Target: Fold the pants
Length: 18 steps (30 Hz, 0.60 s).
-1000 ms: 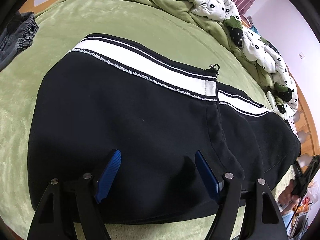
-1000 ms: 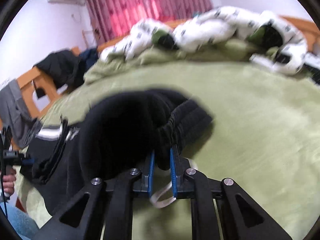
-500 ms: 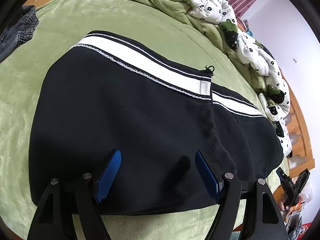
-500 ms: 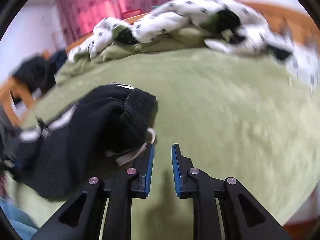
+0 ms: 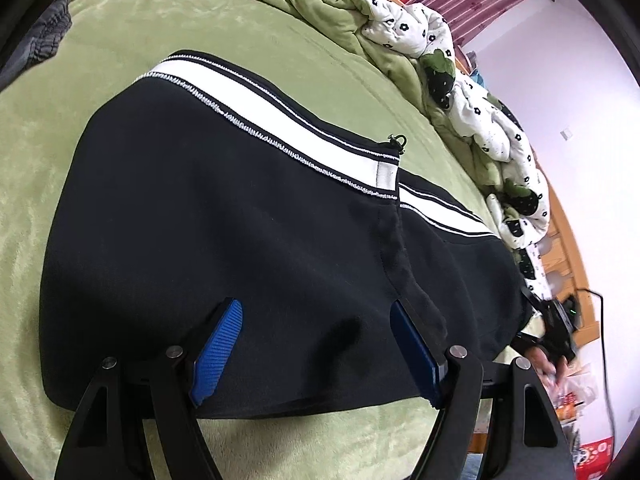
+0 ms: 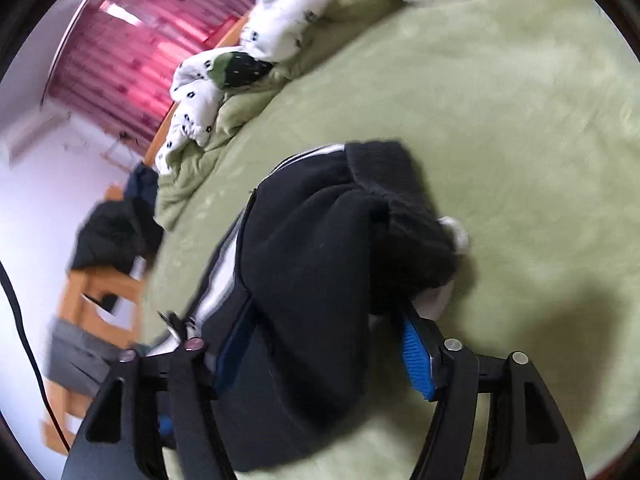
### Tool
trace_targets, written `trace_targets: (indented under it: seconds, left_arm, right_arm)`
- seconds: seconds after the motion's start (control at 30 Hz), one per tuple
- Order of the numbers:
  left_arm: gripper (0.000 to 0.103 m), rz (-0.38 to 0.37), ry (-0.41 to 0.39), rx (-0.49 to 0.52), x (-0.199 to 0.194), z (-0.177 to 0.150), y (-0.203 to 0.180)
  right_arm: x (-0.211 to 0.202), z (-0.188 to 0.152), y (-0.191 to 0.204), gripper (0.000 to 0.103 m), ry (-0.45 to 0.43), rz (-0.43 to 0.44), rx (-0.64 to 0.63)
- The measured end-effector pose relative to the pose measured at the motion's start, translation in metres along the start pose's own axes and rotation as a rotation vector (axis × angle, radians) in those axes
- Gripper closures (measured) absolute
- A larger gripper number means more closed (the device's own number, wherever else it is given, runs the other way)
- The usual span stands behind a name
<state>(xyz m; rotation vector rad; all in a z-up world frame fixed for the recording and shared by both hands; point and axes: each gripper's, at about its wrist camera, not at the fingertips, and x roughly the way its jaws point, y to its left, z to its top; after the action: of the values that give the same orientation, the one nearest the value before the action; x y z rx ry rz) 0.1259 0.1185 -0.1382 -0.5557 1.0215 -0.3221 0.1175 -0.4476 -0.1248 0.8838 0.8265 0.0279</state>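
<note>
Black pants [image 5: 224,216] with a white side stripe lie flat on the green bed cover [image 5: 120,40]. My left gripper [image 5: 316,336] hovers low over their near edge, open, with the blue pads [image 5: 224,340] wide apart and nothing clamped. In the right wrist view the bunched end of the pants [image 6: 320,248], with a ribbed band and a white drawstring [image 6: 452,228], sits on the cover. My right gripper [image 6: 326,346] straddles that bunch with its jaws opening; cloth lies between the fingers, with no firm pinch visible. My right gripper [image 5: 558,328] also shows at the far right in the left wrist view.
A crumpled green and white flowered quilt [image 5: 420,40] lies along the far side of the bed. A grey garment [image 5: 44,40] sits at the left edge. A wooden bed frame [image 6: 100,292] draped with dark clothes [image 6: 116,232] and red curtains [image 6: 132,48] stand beyond.
The right gripper let go of the bunched pants end, rolled over, and its jaws spread wide around the bunch. The left gripper stayed open over the pants.
</note>
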Motion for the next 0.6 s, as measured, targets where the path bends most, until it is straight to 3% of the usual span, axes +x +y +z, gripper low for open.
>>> trace_targets:
  seconds: [0.13,0.17,0.2,0.33,0.4,0.43,0.47,0.5,0.53,0.6]
  left_arm:
    - [0.028,0.003,0.009,0.019,0.0,0.0,-0.002]
    - [0.028,0.006,0.008,0.028,0.0,-0.001,-0.004]
    - [0.028,0.01,0.006,0.036,-0.001,-0.002,-0.005]
    - [0.028,0.024,-0.012,0.096,-0.007,-0.006,-0.007]
    - [0.028,0.02,-0.011,0.097,-0.009,-0.005,-0.002]
    - [0.028,0.016,-0.008,0.09,-0.009,-0.005,0.0]
    - [0.028,0.011,-0.006,0.082,-0.009,-0.005,0.002]
    - [0.028,0.009,-0.008,0.076,-0.009,-0.005,0.003]
    - [0.028,0.006,-0.009,0.073,-0.009,-0.004,0.003]
    - [0.028,0.009,-0.006,0.079,-0.009,-0.002,0.003]
  right_arm:
    - [0.026,0.019,-0.015,0.028,0.035,0.031,0.178]
    - [0.026,0.021,-0.015,0.044,0.02,0.024,0.196]
    - [0.021,0.022,-0.009,0.052,-0.027,-0.006,0.162]
    - [-0.013,0.011,0.047,0.056,-0.227,-0.161,-0.247]
    - [-0.026,-0.016,0.071,0.054,-0.386,-0.255,-0.547]
    - [-0.018,-0.034,0.077,0.052,-0.427,-0.354,-0.715]
    - [-0.006,-0.04,0.072,0.047,-0.387,-0.43,-0.77]
    - [0.008,-0.038,0.059,0.047,-0.294,-0.482,-0.757]
    - [0.02,-0.031,0.038,0.047,-0.173,-0.478,-0.678]
    - [0.021,-0.023,0.004,0.04,-0.055,-0.409,-0.509]
